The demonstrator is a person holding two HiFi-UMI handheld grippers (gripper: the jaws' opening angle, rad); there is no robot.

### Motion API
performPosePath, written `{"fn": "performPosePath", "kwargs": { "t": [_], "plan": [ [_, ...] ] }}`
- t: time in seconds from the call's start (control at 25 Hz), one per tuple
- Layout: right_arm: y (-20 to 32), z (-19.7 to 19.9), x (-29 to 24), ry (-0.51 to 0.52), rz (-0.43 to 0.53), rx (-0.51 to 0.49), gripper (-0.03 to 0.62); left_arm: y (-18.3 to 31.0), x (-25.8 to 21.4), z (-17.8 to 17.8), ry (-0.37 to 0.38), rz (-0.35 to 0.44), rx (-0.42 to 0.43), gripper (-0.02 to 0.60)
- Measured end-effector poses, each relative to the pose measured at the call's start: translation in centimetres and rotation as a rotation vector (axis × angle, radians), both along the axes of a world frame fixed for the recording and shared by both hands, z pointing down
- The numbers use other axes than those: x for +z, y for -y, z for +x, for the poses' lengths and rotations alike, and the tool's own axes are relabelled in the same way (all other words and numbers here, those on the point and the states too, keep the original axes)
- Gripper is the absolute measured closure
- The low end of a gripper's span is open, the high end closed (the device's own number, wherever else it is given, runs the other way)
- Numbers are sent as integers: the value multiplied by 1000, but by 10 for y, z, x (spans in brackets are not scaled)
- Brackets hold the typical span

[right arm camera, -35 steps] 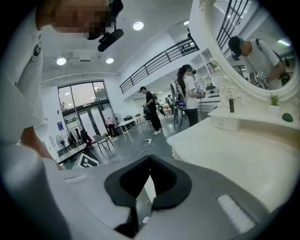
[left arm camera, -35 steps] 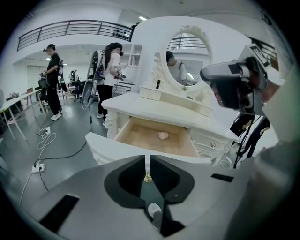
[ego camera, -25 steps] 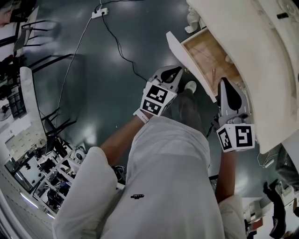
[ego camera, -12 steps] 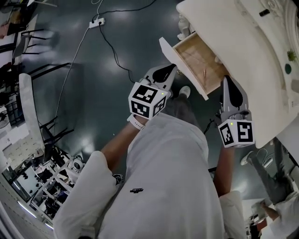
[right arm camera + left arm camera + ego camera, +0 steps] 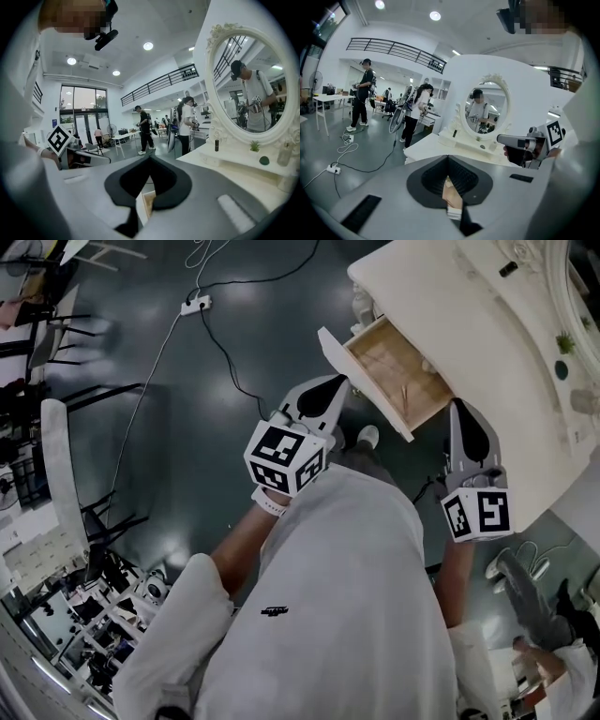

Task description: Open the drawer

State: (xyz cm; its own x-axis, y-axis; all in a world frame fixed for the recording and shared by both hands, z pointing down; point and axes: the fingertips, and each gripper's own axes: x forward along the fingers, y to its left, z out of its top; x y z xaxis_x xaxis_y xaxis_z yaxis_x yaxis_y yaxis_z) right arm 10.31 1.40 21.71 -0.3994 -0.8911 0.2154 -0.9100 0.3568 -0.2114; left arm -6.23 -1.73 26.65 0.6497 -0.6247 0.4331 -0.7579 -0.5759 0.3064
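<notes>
The drawer (image 5: 398,371) stands pulled well out from the front edge of the dressing table (image 5: 487,343), its wooden bottom exposed; we judge the opening done. Both tongs are clenched on nothing: the left gripper (image 5: 330,385) is just beside the drawer front, the right gripper (image 5: 463,413) near its side. We advise withdrawing both straight back, so nothing nudges the drawer shut.

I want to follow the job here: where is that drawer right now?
Head view, upper right: the open cream drawer with a wooden floor sticks out of the cream dressing table, its front panel beside the left hand-held gripper.
</notes>
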Motion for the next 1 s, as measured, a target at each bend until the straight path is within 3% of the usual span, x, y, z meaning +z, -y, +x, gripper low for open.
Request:
{"fn": "performPosePath", "kwargs": {
  "t": [0.52,0.72,1.0],
  "plan": [
    [-31,-5,-56,-80,118,-18,583,-24,-61,-12,-1,150,20,572],
    [-35,2,-76,-108,215,20,583,-25,-76,-25,-12,188,-24,572],
    [-36,4,-83,-142,256,52,583,-23,-84,-42,-20,226,-88,572]
  ]
}}
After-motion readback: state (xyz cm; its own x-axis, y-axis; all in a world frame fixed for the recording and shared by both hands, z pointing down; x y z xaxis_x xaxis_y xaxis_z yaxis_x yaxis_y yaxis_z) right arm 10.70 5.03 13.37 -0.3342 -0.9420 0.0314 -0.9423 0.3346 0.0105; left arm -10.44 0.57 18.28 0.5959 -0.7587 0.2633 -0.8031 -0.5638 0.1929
